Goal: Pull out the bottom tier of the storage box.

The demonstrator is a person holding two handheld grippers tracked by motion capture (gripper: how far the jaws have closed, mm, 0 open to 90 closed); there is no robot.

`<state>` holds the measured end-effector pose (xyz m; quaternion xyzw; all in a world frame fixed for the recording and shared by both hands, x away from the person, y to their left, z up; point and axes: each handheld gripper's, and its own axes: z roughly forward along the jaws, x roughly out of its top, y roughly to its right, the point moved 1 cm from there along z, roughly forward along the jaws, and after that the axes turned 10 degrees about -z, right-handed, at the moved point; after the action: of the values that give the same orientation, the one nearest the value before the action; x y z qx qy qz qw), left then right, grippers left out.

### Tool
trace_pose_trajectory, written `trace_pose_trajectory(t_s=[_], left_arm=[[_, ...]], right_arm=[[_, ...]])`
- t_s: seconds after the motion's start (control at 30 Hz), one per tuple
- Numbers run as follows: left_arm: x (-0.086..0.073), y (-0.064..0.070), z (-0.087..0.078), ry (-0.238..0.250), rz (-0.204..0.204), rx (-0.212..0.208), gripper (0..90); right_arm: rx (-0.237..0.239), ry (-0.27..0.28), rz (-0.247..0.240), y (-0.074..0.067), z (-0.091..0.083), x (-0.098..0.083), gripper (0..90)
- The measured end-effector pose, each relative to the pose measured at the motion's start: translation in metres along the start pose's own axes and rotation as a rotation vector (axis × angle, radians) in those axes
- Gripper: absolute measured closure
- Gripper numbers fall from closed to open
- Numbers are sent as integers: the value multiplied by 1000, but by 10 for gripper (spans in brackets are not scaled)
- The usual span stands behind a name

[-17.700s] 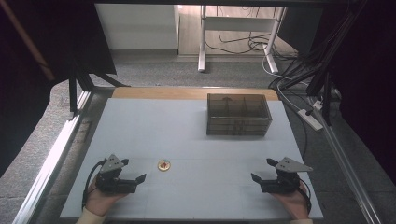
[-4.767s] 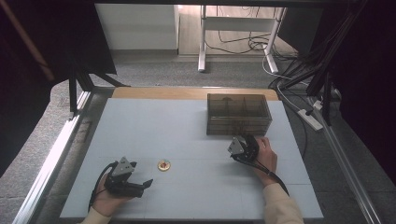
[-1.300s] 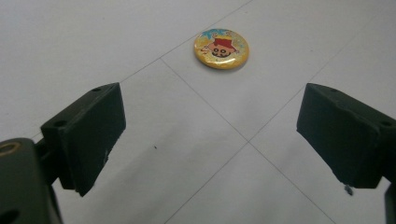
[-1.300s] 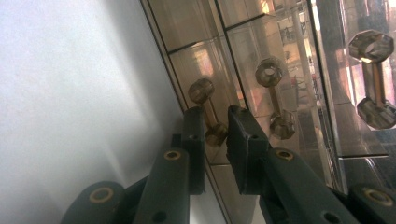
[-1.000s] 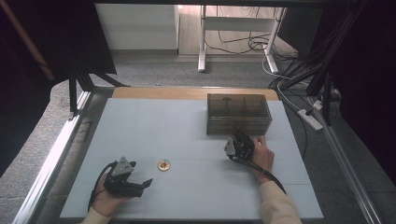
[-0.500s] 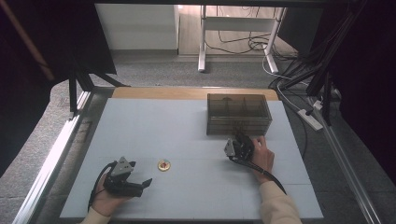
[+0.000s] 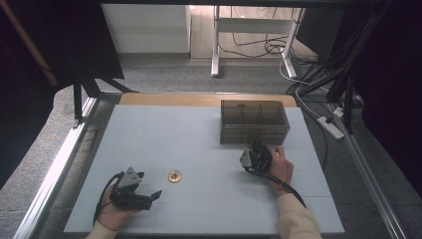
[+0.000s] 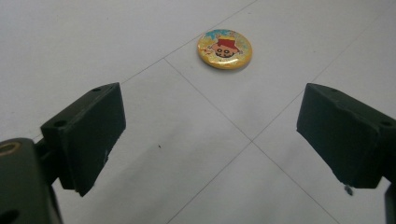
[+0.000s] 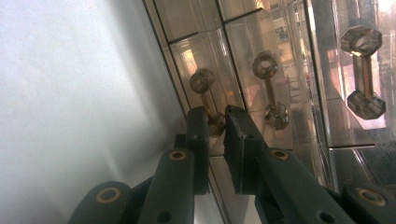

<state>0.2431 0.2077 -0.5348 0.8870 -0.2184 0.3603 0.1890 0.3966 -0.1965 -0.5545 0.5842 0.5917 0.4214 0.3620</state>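
A smoky see-through drawer box (image 7: 254, 121) stands at the far right of the pale table (image 7: 199, 129). My right gripper (image 7: 256, 148) is against its front, low down. In the right gripper view the right gripper (image 9: 217, 122) is shut on the knobbed end of the lowest drawer's handle (image 9: 205, 88), with the box's drawer fronts (image 9: 280, 60) filling the picture behind it. A round yellow cartoon badge (image 7: 174, 176) lies flat at the near middle. My left gripper (image 7: 153, 197) rests on the table left of it, open. The badge (image 8: 224, 48) lies ahead of the left gripper (image 8: 210, 135), beyond its pads.
Two more dumbbell-shaped handles (image 9: 270, 88) sit on the drawers beside the gripped one. A wooden strip (image 7: 169, 98) runs along the table's far edge, and metal rails (image 7: 59, 159) border both sides. Cables and a power strip (image 7: 331, 127) lie on the floor at the right.
Since the earliest frame my right gripper has gone from the table's near right corner to the box's front. Over the last second nothing has visibly moved.
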Motion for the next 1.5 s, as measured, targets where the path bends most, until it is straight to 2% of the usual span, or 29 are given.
trace_pose_trajectory(t_s=[0.13, 0.17, 0.2, 0.23, 0.27, 0.33, 0.37, 0.53, 0.8, 1.0, 1.03, 1.07, 1.5], left_arm=[[0, 0, 0, 1, 0, 0, 81], [0, 0, 0, 1, 0, 0, 81], [0, 0, 0, 0, 1, 0, 81], [0, 0, 0, 0, 1, 0, 81], [0, 0, 0, -2, 1, 2, 81], [0, 0, 1, -4, 2, 1, 81], [0, 0, 1, -4, 2, 1, 81], [0, 0, 1, -4, 1, 1, 81], [0, 0, 1, -2, 0, 2, 81], [0, 0, 1, -3, 0, 1, 81], [0, 0, 1, -3, 0, 1, 81], [0, 0, 1, -2, 0, 1, 81], [0, -1, 0, -2, -3, 3, 81]], right_arm=[[1, 0, -2, 0, 0, -1, 800], [49, 14, -1, 1, 1, -1, 799], [49, 15, -1, 1, 1, -1, 797], [34, 12, 6, 1, 2, -1, 793], [47, 14, 10, 1, 2, -1, 790], [0, 5, 11, -1, 3, 0, 786], [-2, 6, 8, -1, 3, 0, 785], [-5, 11, 8, -1, 5, 1, 770], [-27, -2, -42, -4, 5, 3, 786], [-35, 14, -36, -3, 4, 2, 791], [6, 24, -38, -2, 4, 2, 792], [-42, 8, -40, -3, 3, 2, 792], [-50, 10, -43, -4, -3, 3, 793]])
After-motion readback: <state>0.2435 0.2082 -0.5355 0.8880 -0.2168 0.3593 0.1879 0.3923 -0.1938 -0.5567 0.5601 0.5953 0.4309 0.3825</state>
